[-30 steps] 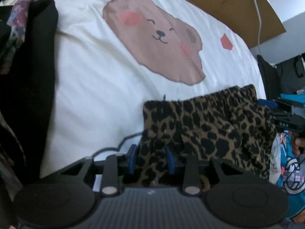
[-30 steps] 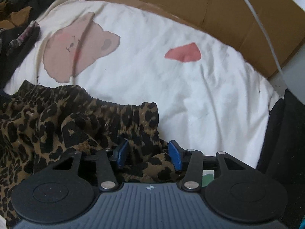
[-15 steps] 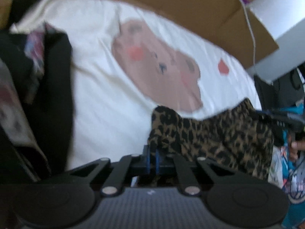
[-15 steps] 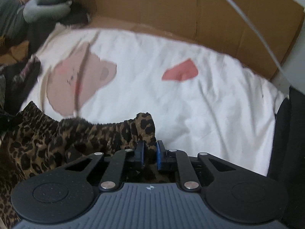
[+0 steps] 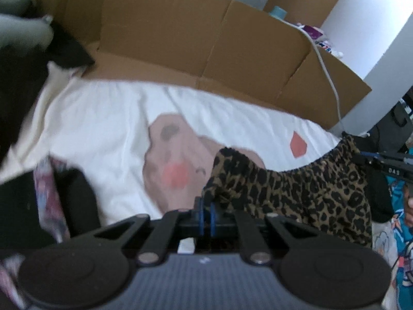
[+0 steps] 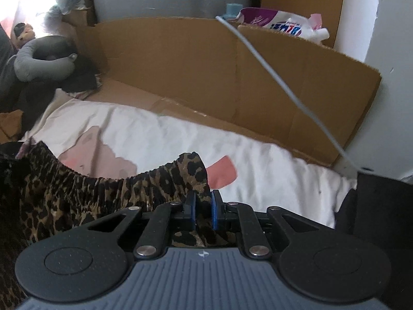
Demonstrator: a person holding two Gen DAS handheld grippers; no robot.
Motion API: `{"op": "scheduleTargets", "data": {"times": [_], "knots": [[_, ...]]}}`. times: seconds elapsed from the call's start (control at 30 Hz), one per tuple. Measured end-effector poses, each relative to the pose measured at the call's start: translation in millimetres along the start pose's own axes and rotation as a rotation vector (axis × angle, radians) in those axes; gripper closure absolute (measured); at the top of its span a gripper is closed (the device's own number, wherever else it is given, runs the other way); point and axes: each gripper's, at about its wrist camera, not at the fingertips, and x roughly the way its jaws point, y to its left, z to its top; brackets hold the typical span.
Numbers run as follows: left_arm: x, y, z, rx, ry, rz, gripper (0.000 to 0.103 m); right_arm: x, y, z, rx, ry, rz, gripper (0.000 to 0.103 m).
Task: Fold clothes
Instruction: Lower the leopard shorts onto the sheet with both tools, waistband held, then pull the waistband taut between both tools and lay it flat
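Leopard garment (image 6: 77, 201) cut off at left edge; dark clothes (image 5: 15, 199) blurred.

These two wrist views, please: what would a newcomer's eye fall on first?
The leopard-print garment first: it stretches between the views, one waistband corner pinched in the left hand-held gripper, the other in the right hand-held gripper. Behind it lies a white sheet with a pink bear print, backed by a brown cardboard wall.
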Motion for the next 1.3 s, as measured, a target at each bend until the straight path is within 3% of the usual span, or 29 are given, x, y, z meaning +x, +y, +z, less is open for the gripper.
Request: {"op": "scheduleTargets", "data": {"times": [0.23,0.37,0.47,0.5,0.53,0.7,0.87,1.07,1.13,1.2,1.3], "knots": [[27,4,33,0.028,-0.025,0.036,0.098,21,-8,14,0.024,-0.012,-0.034,0.093],[57,13,32,0.005,0.037,0.042,0.097,48,-14,12,0.062,0.033,0.002,0.090],[71,20,22,-0.018,0.059,0.064,0.090,67,-14,2,0.069,0.067,0.017,0.080],[71,24,19,-0.037,0.059,0.065,0.087,70,-14,-1,0.071,0.076,0.011,0.067],[71,28,15,-0.056,0.059,0.066,0.085,72,-15,-5,0.081,0.078,0.010,0.061],[71,39,11,-0.086,0.070,0.069,0.064,79,-15,-14,0.052,0.110,0.023,0.046],[73,44,18,-0.144,0.059,0.008,0.056,94,-15,-19,0.037,0.159,-0.017,0.045],[97,36,16,-0.125,0.140,0.005,0.060,117,-8,-23,0.002,0.224,-0.023,0.044],[100,32,15,-0.103,0.148,0.011,0.068,119,-8,-22,-0.007,0.232,-0.023,0.045],[102,30,18,-0.077,0.168,0.007,0.086,120,-8,-21,-0.012,0.240,-0.022,0.045],[105,30,23,-0.067,0.186,0.007,0.086,119,-12,-16,-0.005,0.236,-0.031,0.045]]}}
